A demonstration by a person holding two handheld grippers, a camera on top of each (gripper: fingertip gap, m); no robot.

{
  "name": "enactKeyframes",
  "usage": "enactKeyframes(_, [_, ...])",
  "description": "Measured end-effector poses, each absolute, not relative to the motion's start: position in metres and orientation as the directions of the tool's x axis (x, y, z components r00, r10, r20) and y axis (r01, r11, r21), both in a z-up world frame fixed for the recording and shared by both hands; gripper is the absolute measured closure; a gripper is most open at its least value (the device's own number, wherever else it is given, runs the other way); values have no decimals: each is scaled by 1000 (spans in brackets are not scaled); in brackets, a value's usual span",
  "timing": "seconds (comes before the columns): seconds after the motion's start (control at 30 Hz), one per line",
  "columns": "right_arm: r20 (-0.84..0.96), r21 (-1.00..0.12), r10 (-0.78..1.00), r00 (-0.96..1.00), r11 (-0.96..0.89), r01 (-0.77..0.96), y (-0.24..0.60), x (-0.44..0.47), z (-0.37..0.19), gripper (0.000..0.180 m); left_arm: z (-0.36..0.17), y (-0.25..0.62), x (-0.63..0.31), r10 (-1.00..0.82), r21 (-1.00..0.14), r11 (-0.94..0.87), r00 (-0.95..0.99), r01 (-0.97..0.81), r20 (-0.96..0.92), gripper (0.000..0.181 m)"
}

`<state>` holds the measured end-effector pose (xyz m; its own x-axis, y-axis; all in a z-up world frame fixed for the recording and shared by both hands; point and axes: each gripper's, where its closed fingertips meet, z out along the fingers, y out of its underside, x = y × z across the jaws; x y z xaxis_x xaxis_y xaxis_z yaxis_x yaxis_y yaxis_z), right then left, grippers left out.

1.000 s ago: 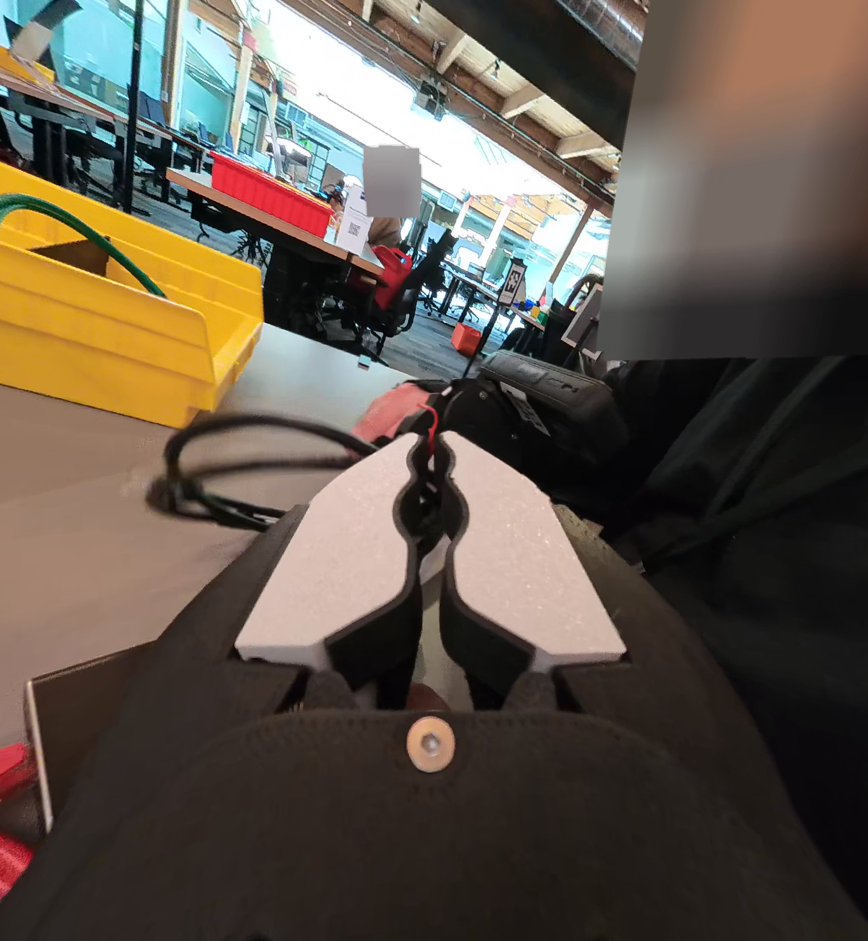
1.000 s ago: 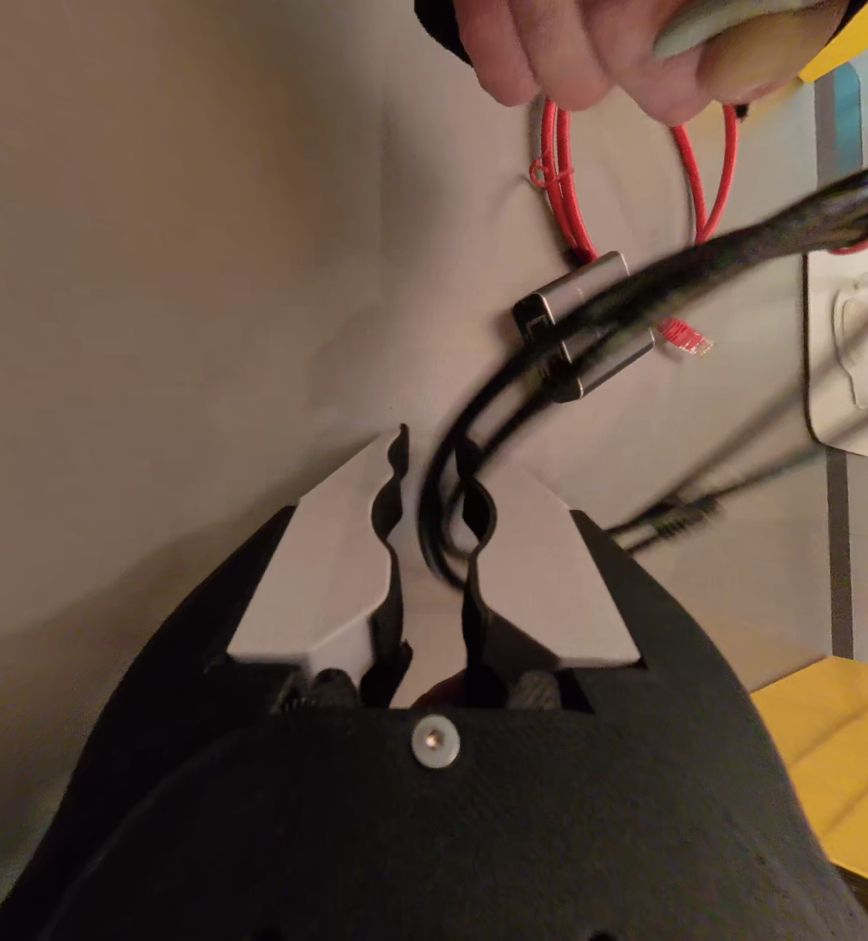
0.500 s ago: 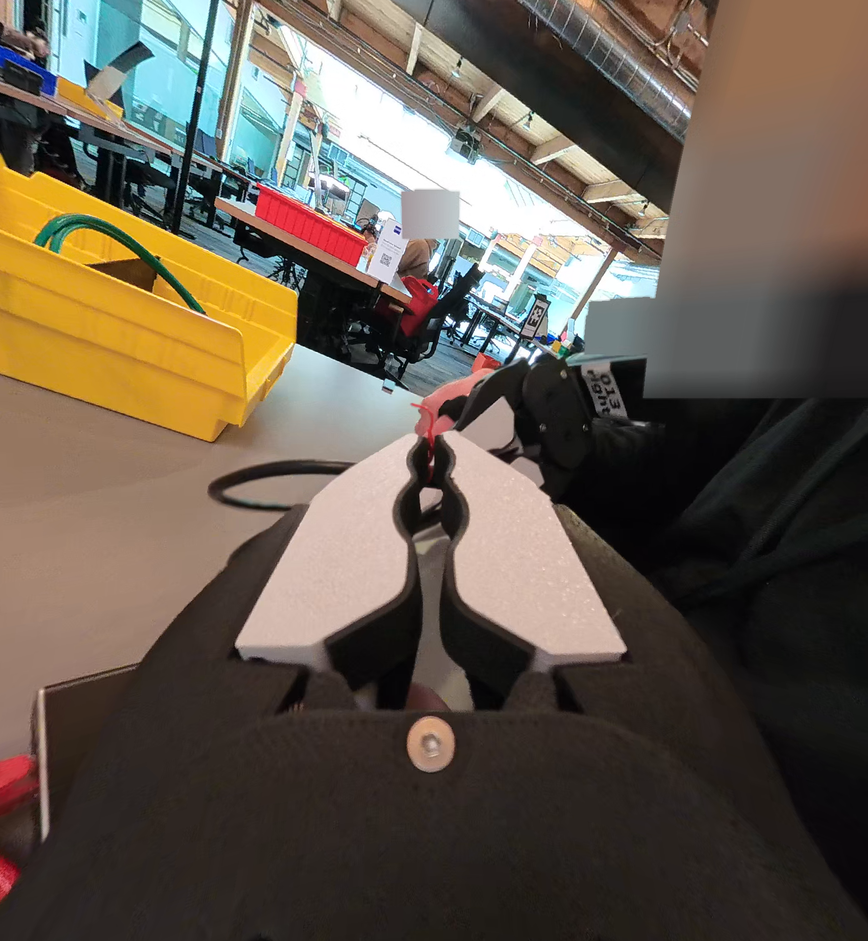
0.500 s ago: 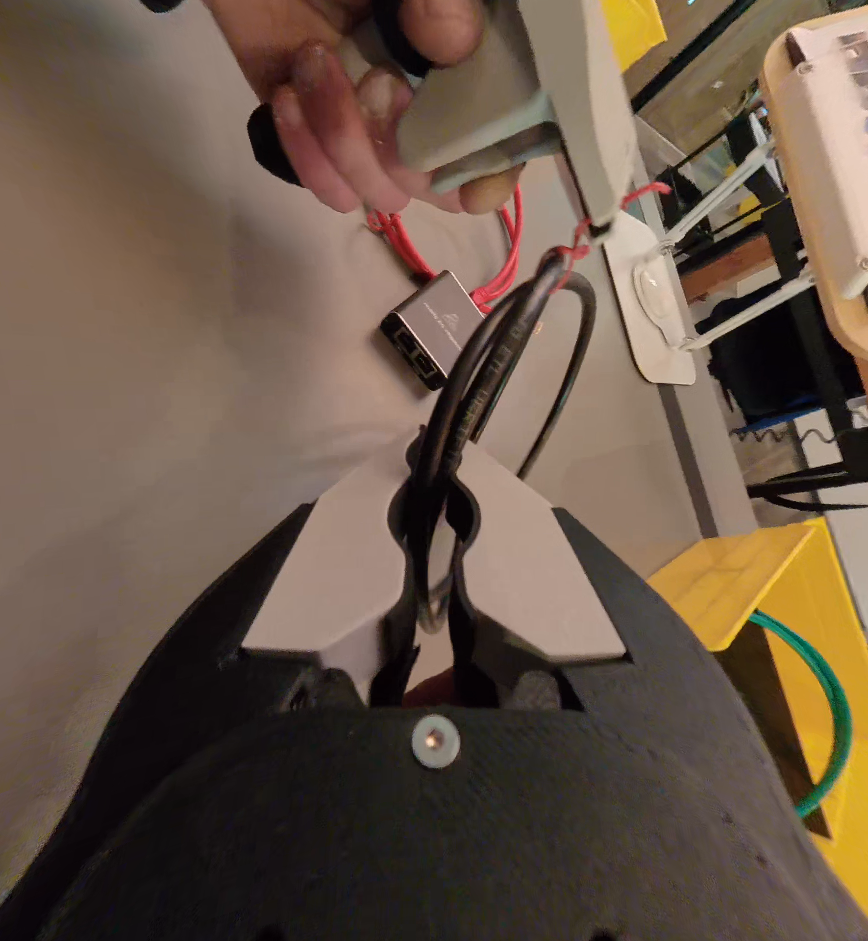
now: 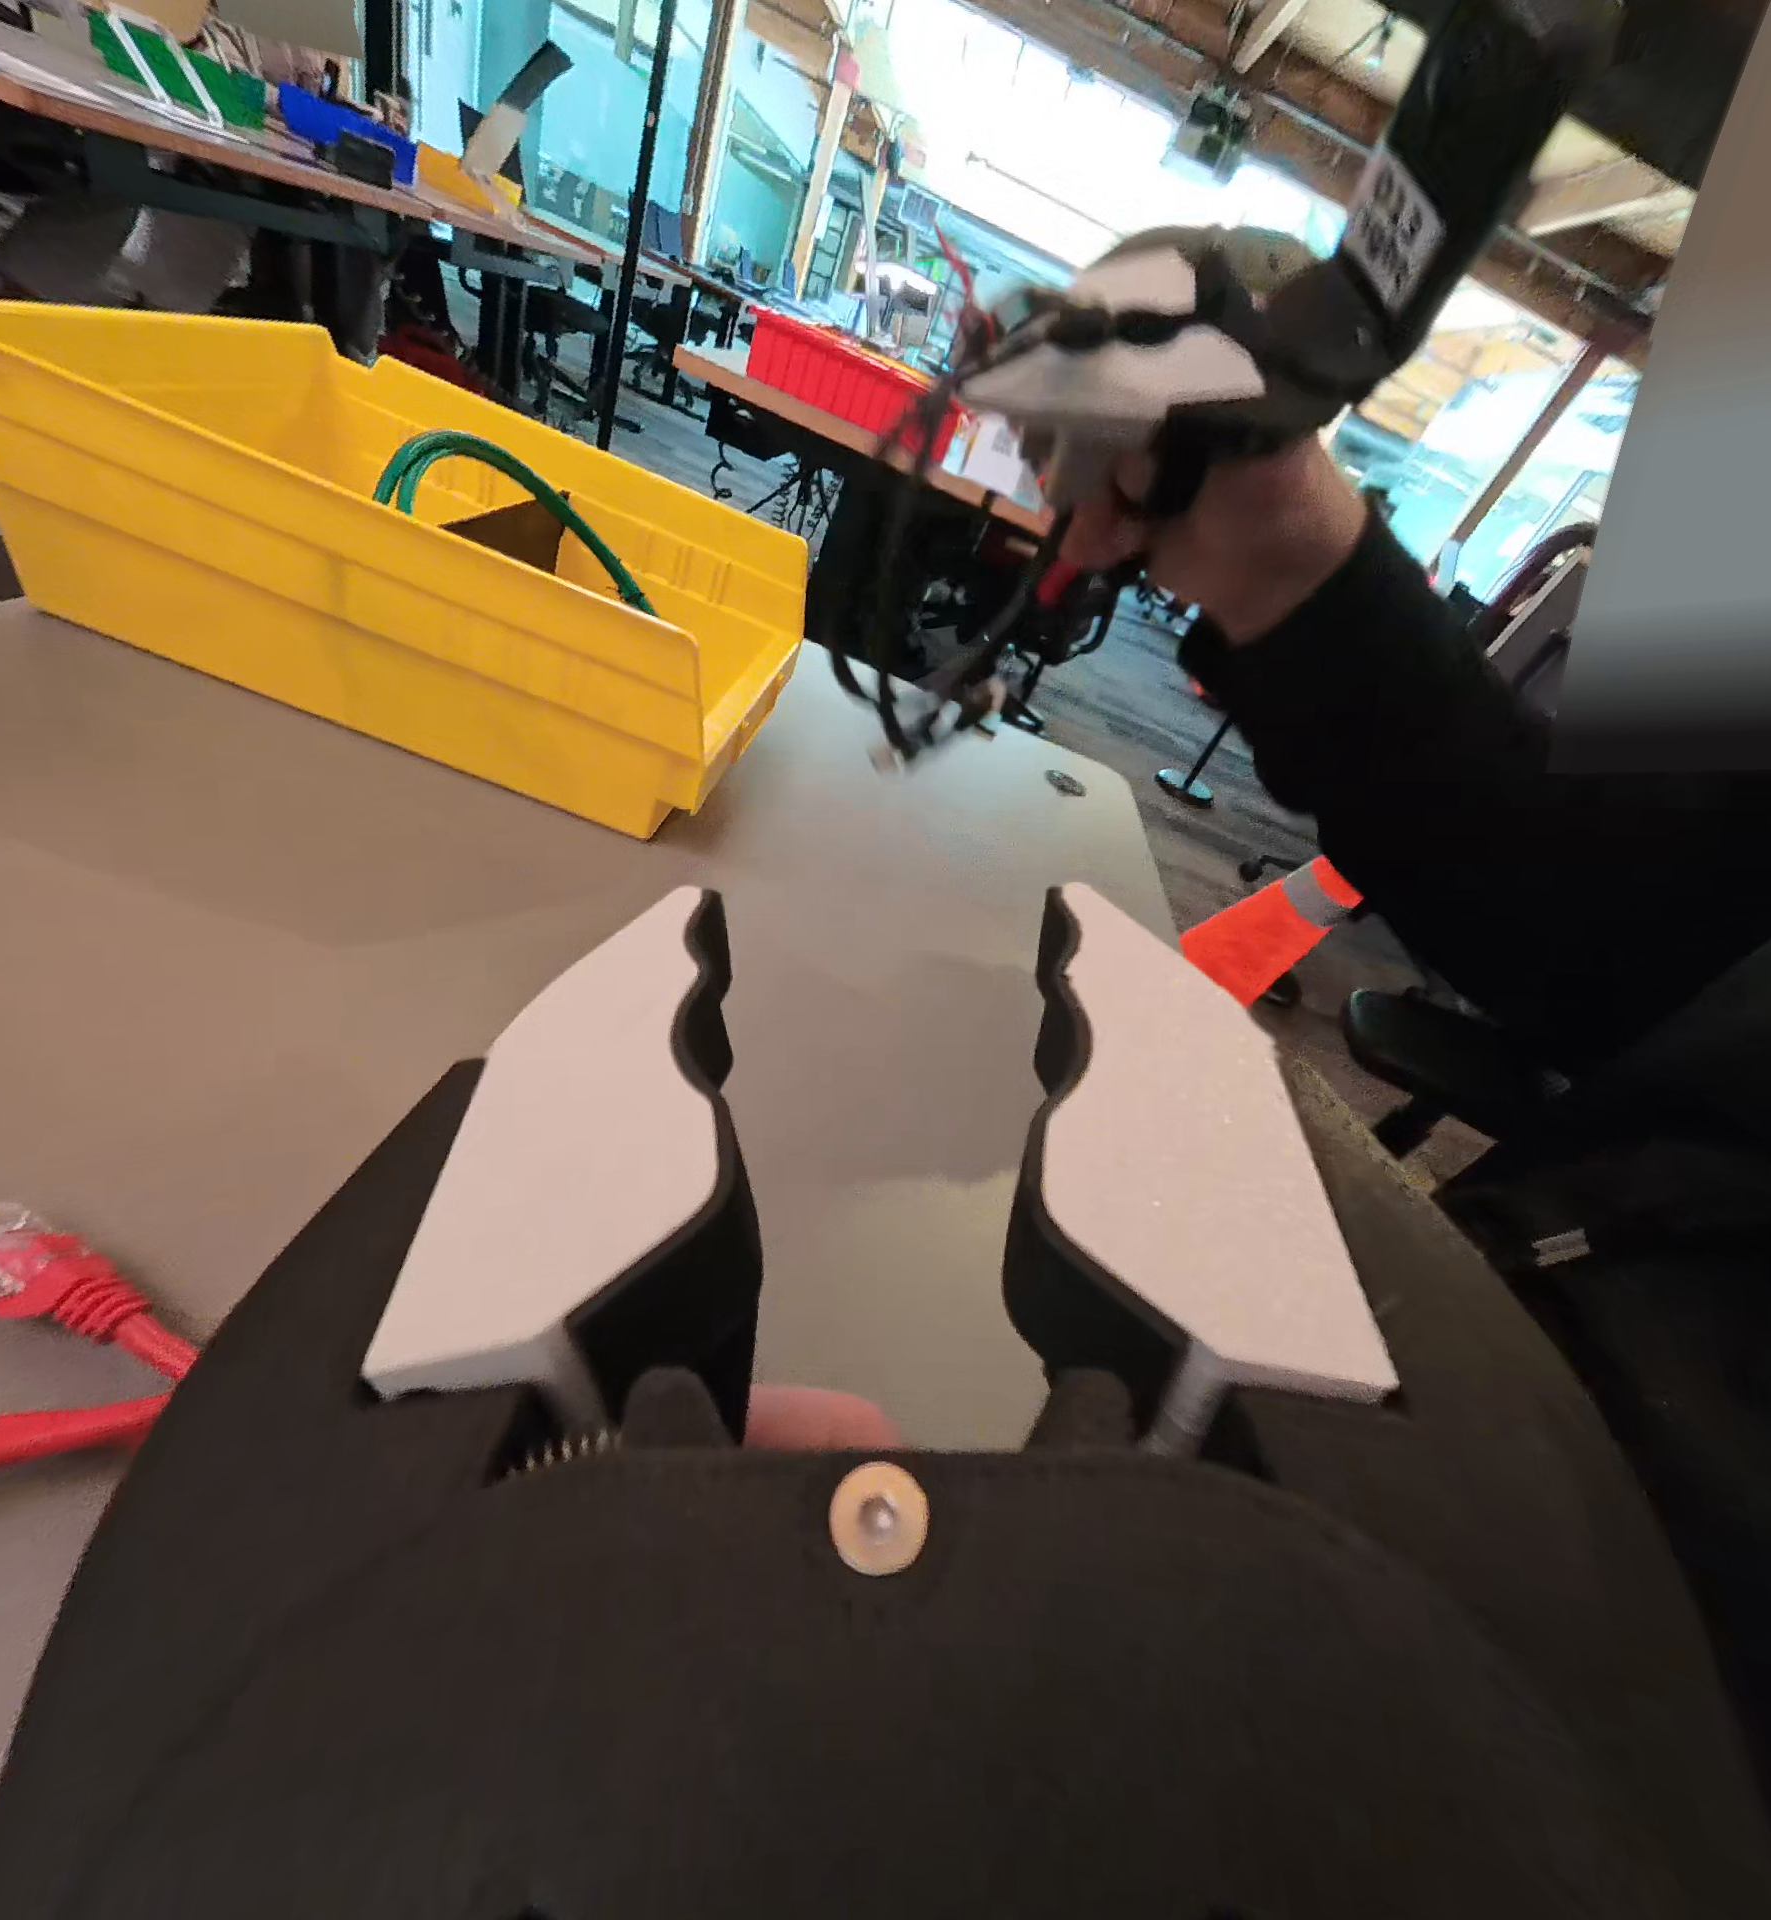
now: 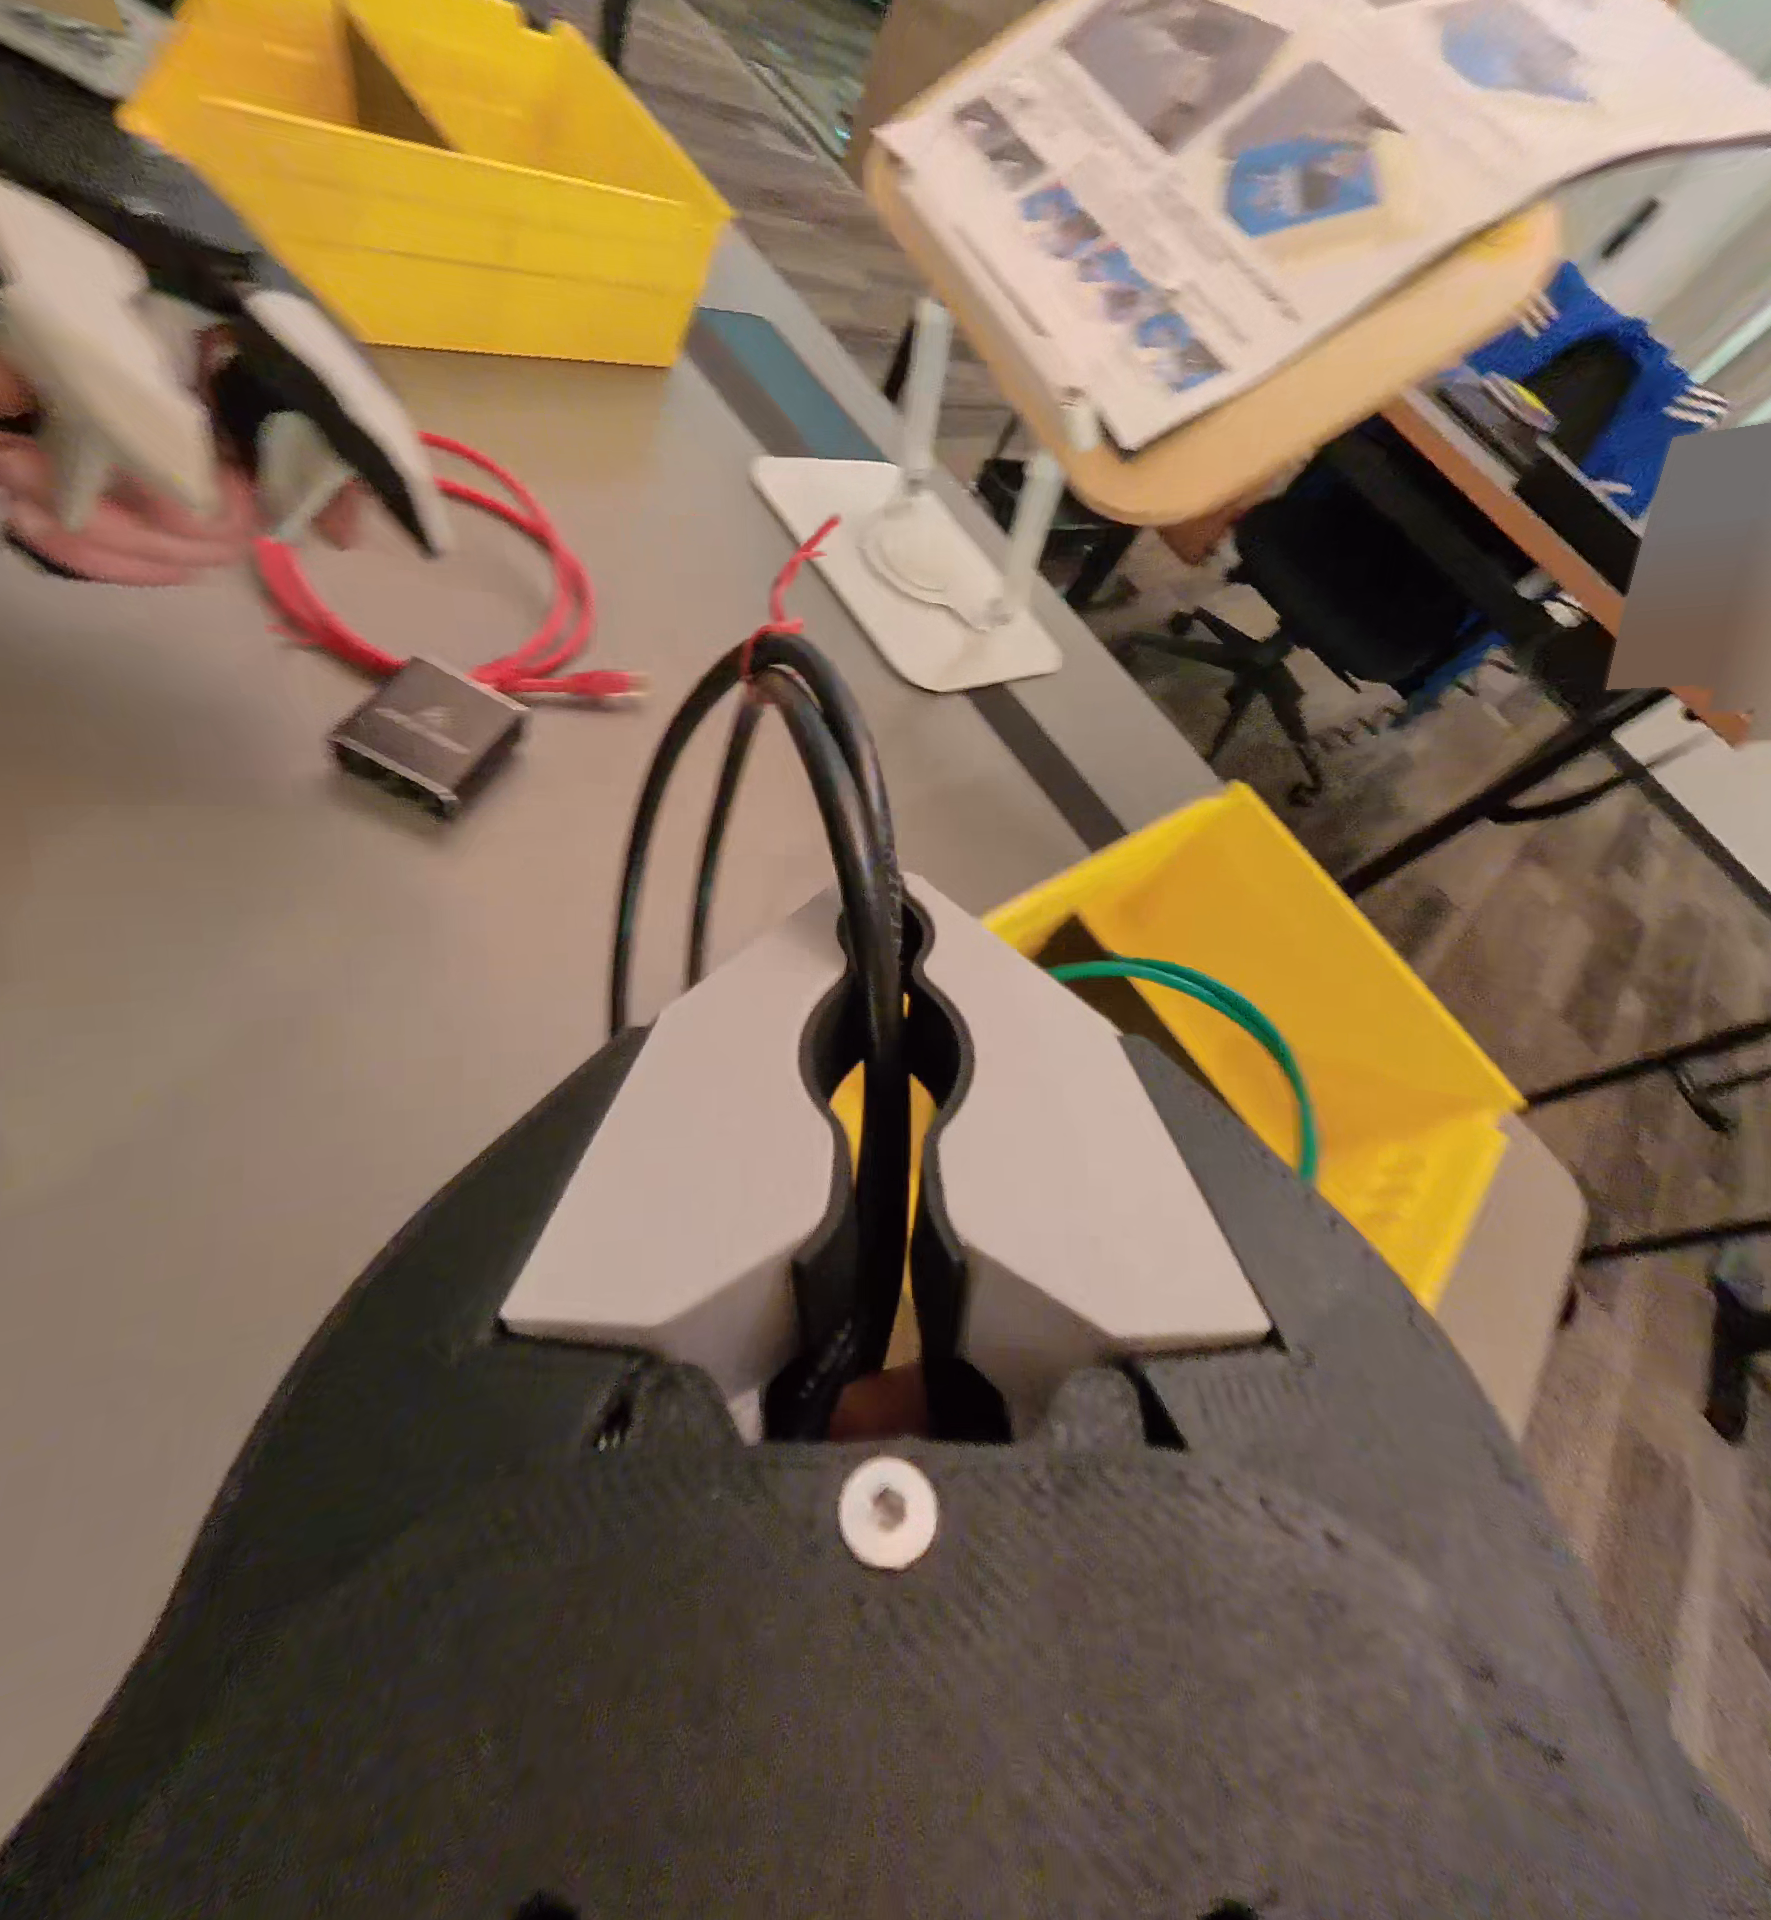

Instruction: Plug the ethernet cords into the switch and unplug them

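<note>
— So, where are the cords?
— The black cord [image 6: 865, 831] is a tied coil, pinched between the fingers of the right gripper [image 6: 886, 914], which are closed on it. It arches up ahead of the tips, with a thin red tie [image 6: 782, 613] at the top of the loop. In the left wrist view the same gripper [image 5: 974, 379] is raised in the air, blurred, the coil [image 5: 922, 665] dangling under it above the far edge of the table [image 5: 237, 883].
— And the red one?
— The red cord [image 6: 538, 582] lies looped on the table just behind the switch [image 6: 429, 727]. One of its plugs [image 6: 600, 683] rests beside the switch; whether the other end is plugged in I cannot tell. A red plug [image 5: 39, 1273] also shows at the lower left of the left wrist view, flat on the table.
— The left gripper?
— The left gripper [image 5: 881, 925] has its fingers spread wide with nothing between them, only bare table. From the right wrist view it [image 6: 268, 416] hovers near the red loop, held by a hand [image 6: 81, 530].
— Anything else?
— A yellow bin [image 5: 361, 582] with a green cord [image 5: 507, 488] arching out of it, beyond the right gripper in its own view [image 6: 1359, 1039]. A second yellow bin [image 6: 424, 197] sits farther back, and a stand [image 6: 922, 582] holds printed sheets [image 6: 1276, 177].
</note>
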<state>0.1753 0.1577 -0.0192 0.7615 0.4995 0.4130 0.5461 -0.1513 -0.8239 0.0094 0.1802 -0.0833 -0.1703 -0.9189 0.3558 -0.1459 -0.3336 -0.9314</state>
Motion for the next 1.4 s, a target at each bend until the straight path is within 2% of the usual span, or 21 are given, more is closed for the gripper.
enactKeyframes(0.17, [399, -854, 391, 830, -170, 491, 197, 249, 13, 180, -94, 184, 12, -933, -937, -303, -145, -176, 329, 129])
enactKeyframes(0.27, [405, -847, 377, 833, -189, 497, 222, 275, 10, 180, -100, 185, 11, -943, -941, -273, -137, -200, 303, 130])
enactKeyframes(0.4, [354, -840, 399, 846, -262, 475, 253, 294, -19, 180, -104, 188, 11, -950, -943, -255, -129, -216, 286, 131])
enactKeyframes(0.5, [265, -785, 432, 862, -423, 453, 267, 303, -67, 180, -108, 190, 11, -954, -942, -243, -121, -230, 275, 131])
enactKeyframes(0.53, [258, -749, 417, 871, -483, 453, 270, 310, -82, 176, -109, 191, 11, -955, -942, -240, -117, -234, 273, 131])
enactKeyframes(0.57, [278, -709, 399, 874, -529, 467, 272, 318, -94, 144, -110, 191, 11, -956, -942, -237, -115, -237, 270, 131])
enactKeyframes(0.6, [306, -659, 388, 869, -573, 487, 272, 325, -104, 134, -111, 192, 11, -958, -943, -232, -112, -241, 264, 131])
enactKeyframes(0.67, [382, -580, 372, 846, -616, 533, 270, 335, -109, 127, -112, 195, 9, -964, -944, -218, -98, -248, 249, 131])
enactKeyframes(0.77, [514, -541, 309, 800, -607, 582, 268, 342, -87, 126, -111, 205, 3, -974, -946, -191, -67, -261, 215, 131])
enactKeyframes(0.83, [580, -546, 294, 760, -551, 630, 263, 325, -63, 134, -109, 220, -5, -986, -950, -153, -17, -272, 164, 131])
enactKeyframes(0.9, [547, -600, 344, 763, -474, 644, 256, 279, -50, 140, -108, 240, -16, -994, -949, -107, 54, -296, 95, 131])
enactKeyframes(1.0, [331, -744, 532, 779, -361, 562, 239, 169, -56, 137, -119, 272, -35, -984, -923, -49, 178, -382, -22, 132])
enactKeyframes(1.07, [193, -787, 662, 724, -337, 517, 220, 97, -73, 139, -127, 280, -43, -978, -902, -40, 203, -430, -53, 132])
enactKeyframes(1.17, [135, -785, 727, 673, -337, 520, 212, 30, -106, 127, -138, 279, -48, -980, -870, -19, 183, -492, -81, 131])
enactKeyframes(1.23, [81, -757, 740, 668, -390, 524, 214, 4, -139, 108, -151, 278, -52, -981, -827, 14, 153, -563, -120, 131])
enactKeyframes(1.33, [72, -712, 728, 681, -441, 546, 222, -14, -179, 106, -167, 269, -57, -990, -773, -1, 112, -635, -90, 132])
enactKeyframes(1.4, [104, -657, 709, 698, -477, 583, 224, -11, -200, 111, -173, 270, -59, -989, -756, -36, 132, -654, -67, 133])
